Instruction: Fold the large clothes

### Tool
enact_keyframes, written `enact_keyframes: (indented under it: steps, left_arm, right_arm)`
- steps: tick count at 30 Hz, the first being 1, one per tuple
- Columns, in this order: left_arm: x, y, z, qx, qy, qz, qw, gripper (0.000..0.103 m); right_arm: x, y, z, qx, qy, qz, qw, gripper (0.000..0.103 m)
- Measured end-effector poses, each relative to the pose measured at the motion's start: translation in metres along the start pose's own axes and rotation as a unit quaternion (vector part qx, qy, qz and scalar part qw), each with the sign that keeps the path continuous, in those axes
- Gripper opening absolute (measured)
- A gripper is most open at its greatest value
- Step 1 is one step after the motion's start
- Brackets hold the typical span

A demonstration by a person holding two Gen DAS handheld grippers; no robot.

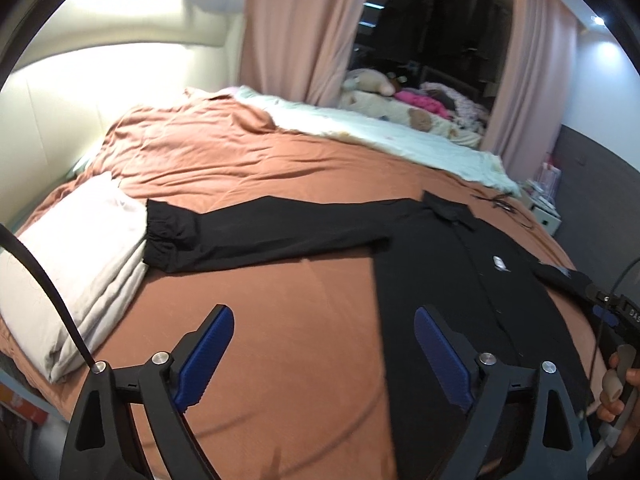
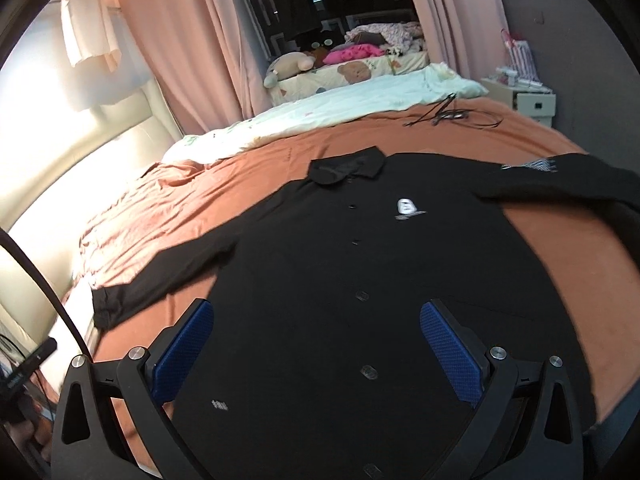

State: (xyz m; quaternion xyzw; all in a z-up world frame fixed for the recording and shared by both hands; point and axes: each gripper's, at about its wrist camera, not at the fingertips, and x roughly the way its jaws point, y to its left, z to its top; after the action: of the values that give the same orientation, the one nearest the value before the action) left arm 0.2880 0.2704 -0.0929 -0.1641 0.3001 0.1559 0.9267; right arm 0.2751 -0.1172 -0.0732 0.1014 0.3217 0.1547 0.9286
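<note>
Black long-sleeved shirt lies spread flat, front up, on the rust-orange bed cover, buttons running up its middle to a folded collar at the far end. Nearest to me, my right fingers hang wide apart just above the lower half of the shirt, blue pads facing each other, holding nothing. My left fingers are also spread wide and hold nothing; they hover over bare orange cover, with the shirt's body just to their right.

A small white logo sits on the chest. One sleeve stretches straight out to the left, and its gathered cuff touches the edge of a folded pile of pale cream cloth. The other sleeve reaches out to the right, with white lettering near the shoulder.

Farther off, the orange cover is rumpled toward a padded cream headboard. A pale mint blanket lies along the far side of the bed, and a tangle of thin black cords rests on the cover just beside it. Beyond, pink curtains frame a dark opening, with soft toys and a bright pink cloth heaped on another bed.
</note>
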Motion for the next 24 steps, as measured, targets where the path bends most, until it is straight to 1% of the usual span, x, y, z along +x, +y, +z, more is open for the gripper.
enact_keyframes:
  steps: [3, 5, 7, 9, 12, 14, 18, 20, 21, 22, 24]
  left_arm:
    - [0.016, 0.023, 0.016, -0.021, 0.009, 0.014, 0.9997, 0.092]
    - [0.026, 0.037, 0.026, -0.028, 0.010, 0.030, 0.9991, 0.091]
    - [0.034, 0.050, 0.035, -0.033, 0.015, 0.049, 0.9981, 0.085]
    - [0.044, 0.067, 0.045, -0.041, 0.021, 0.066, 0.9967, 0.081]
    - [0.053, 0.088, 0.058, -0.048, 0.023, 0.089, 0.9945, 0.081]
    - [0.060, 0.103, 0.069, -0.052, 0.024, 0.107, 0.9926, 0.081]
    - [0.078, 0.132, 0.088, -0.064, 0.039, 0.123, 0.9896, 0.081]
    - [0.091, 0.143, 0.095, -0.072, 0.049, 0.126, 0.9882, 0.081]
    - [0.098, 0.148, 0.098, -0.077, 0.056, 0.124, 0.9877, 0.081]
    - [0.105, 0.154, 0.100, -0.084, 0.062, 0.123, 0.9870, 0.081]
    - [0.121, 0.167, 0.102, -0.094, 0.074, 0.122, 0.9854, 0.081]
  right_arm:
    - [0.026, 0.003, 0.019, 0.012, 0.003, 0.011, 1.000, 0.103]
    - [0.044, 0.002, 0.033, 0.027, 0.000, 0.023, 0.999, 0.103]
    - [0.058, 0.002, 0.040, 0.036, -0.003, 0.040, 0.999, 0.103]
    - [0.077, -0.001, 0.045, 0.037, 0.000, 0.047, 0.998, 0.103]
    - [0.104, -0.003, 0.049, 0.028, 0.010, 0.062, 0.998, 0.103]
    - [0.122, -0.005, 0.052, 0.022, 0.024, 0.070, 0.997, 0.103]
    - [0.153, -0.007, 0.066, 0.023, 0.047, 0.087, 0.995, 0.103]
    - [0.169, -0.009, 0.074, 0.029, 0.054, 0.079, 0.995, 0.103]
    - [0.176, -0.010, 0.076, 0.032, 0.057, 0.076, 0.995, 0.098]
    - [0.187, -0.015, 0.076, 0.039, 0.066, 0.071, 0.995, 0.091]
    - [0.202, -0.018, 0.079, 0.048, 0.076, 0.077, 0.993, 0.085]
